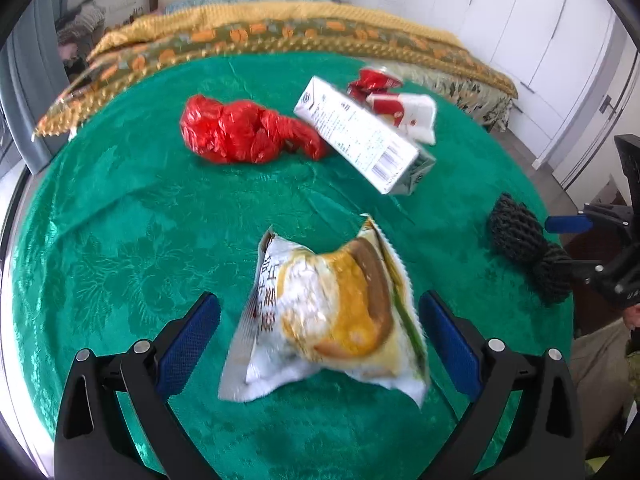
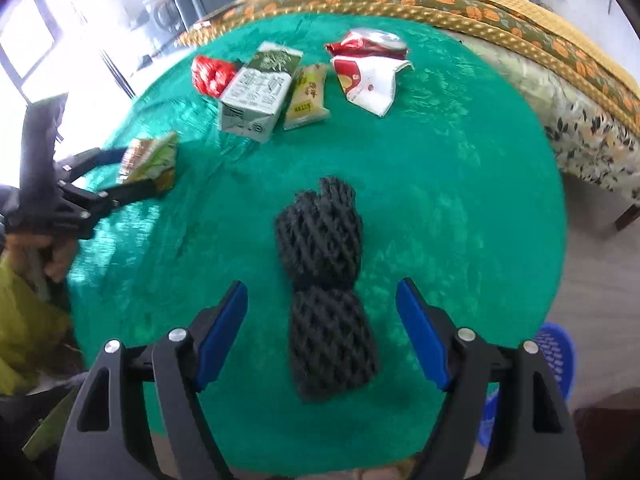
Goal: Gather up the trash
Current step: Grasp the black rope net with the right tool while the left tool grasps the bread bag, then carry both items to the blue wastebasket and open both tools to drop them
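Two grippers spread open — left gripper (image 1: 320, 340) around crinkled yellow-white snack wrapper (image 1: 332, 316), right gripper (image 2: 322, 332) around black foam net (image 2: 324, 280), neither clamped.

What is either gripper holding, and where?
Nothing. The left gripper straddles the snack wrapper, the right gripper the black foam net; both are open.

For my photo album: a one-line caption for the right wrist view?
Open right gripper straddling black foam fruit netting on green tablecloth.

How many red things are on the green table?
3: a crumpled red bag at the back left, a red wrapper at the far edge, and a red-and-white packet just before it. Others may hide behind the carton.
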The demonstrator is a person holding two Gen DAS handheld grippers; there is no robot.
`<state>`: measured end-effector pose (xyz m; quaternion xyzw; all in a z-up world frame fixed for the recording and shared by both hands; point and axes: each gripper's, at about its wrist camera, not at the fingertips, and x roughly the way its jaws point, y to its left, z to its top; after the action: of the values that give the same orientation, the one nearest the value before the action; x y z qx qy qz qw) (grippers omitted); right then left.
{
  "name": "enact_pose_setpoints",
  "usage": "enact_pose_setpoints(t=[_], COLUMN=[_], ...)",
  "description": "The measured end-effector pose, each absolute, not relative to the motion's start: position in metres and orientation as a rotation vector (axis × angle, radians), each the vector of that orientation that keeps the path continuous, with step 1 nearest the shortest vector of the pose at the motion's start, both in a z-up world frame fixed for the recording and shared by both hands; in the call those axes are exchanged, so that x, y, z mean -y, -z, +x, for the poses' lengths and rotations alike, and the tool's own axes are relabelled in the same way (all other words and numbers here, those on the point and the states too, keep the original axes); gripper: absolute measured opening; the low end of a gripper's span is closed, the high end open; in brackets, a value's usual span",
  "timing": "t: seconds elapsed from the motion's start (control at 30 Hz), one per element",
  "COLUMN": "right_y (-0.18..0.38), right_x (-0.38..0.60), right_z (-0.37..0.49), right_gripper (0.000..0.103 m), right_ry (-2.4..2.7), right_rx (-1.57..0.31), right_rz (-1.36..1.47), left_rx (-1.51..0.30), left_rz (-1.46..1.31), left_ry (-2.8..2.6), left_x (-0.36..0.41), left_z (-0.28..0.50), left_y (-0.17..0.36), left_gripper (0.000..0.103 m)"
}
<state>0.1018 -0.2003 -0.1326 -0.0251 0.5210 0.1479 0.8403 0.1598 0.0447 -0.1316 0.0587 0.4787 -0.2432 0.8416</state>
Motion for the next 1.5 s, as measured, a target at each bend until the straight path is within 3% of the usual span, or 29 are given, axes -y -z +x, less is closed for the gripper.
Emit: enact_pose_setpoints(t=[0.03,0.1,0.13,0.17,0.3,0.43,0.67,0.93,1.13,1.5], right_y=[0.136,0.143,0.144,0.145,0.138,0.126,0.101,0.108,0.148,0.229], right_x=[0.198,0.195,0.195,0.195,0.203,0.221,0.295,0.427,0.501,0.594], right_z=[0.106,0.112,0.112,0.111,0.103,0.093,0.061,0.020,-0.001,-0.029], right_gripper=[0.074,0.052,0.047,0.037,0.036,0.036,0.036,0.036,0.036,0.039], right_ry=[-0.302,-0.290,-0.289,-0.291,-0.290,-0.295,-0.222,0.056,0.213,0.307], right_rx=[-1.114,-1.139,-1.144,-1.146,-1.100,-1.040,-0.929,-0.886,-0.929,-0.997], right_rz=[-0.071,-0.096,-0.100,-0.098,-0.053,0.035,0.215,0.321,0.381,0.555], left_rx=[-1.029,-1.047,-1.042,-1.038,-1.047,-1.018,-0.940,-0.916,-1.007,-1.149], left_rz=[0.121,0.134,0.150,0.153,0.129,0.145,0.154,0.152,0.161,0.210], left_ry=[0.513,0.509,0.503,0.504,0.525,0.522,0.657,0.917,1.030,1.024], left_x=[-0.043,-0.041,-0.039,-0.039,-0.039,-0.031,0.033,0.183,0.308,0.438], left_z=[0.163,0.165,0.165,0.164,0.164,0.157,0.125,0.083,0.066,0.064], left_y=[0.134,0.137,0.136,0.135,0.132,0.120,0.080,0.061,0.094,0.200], left_gripper=[0.099,0.099,0.098,0.092,0.064,0.050,0.048,0.049,0.050,0.052])
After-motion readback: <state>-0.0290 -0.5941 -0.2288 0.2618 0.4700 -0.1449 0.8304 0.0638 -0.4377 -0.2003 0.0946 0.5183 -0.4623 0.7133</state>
